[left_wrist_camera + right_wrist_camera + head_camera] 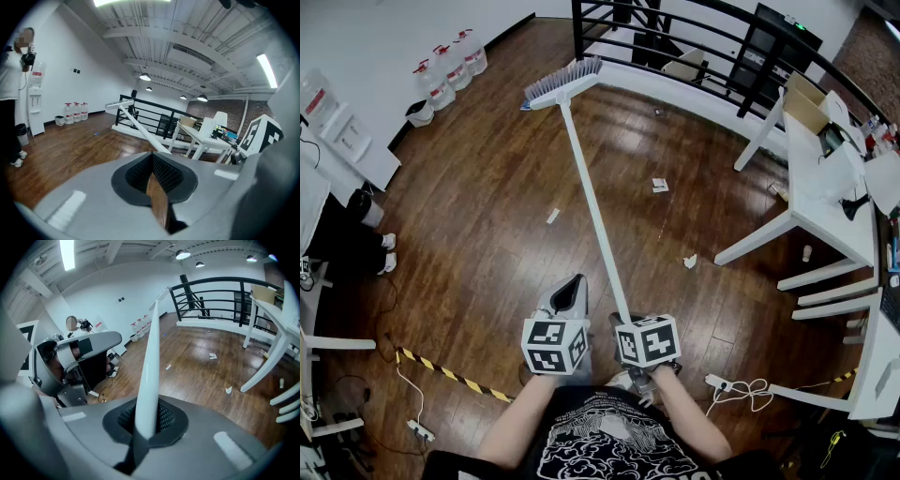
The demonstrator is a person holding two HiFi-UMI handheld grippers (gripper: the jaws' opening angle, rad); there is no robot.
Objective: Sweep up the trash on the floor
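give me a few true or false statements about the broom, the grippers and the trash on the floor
1. The right gripper is shut on the broom handle. True.
2. The left gripper grips the broom too. False: it is shut on nothing.
3. Paper scraps lie on the wood floor. True.
4. The water jugs stand on the white table. False: they stand on the floor.
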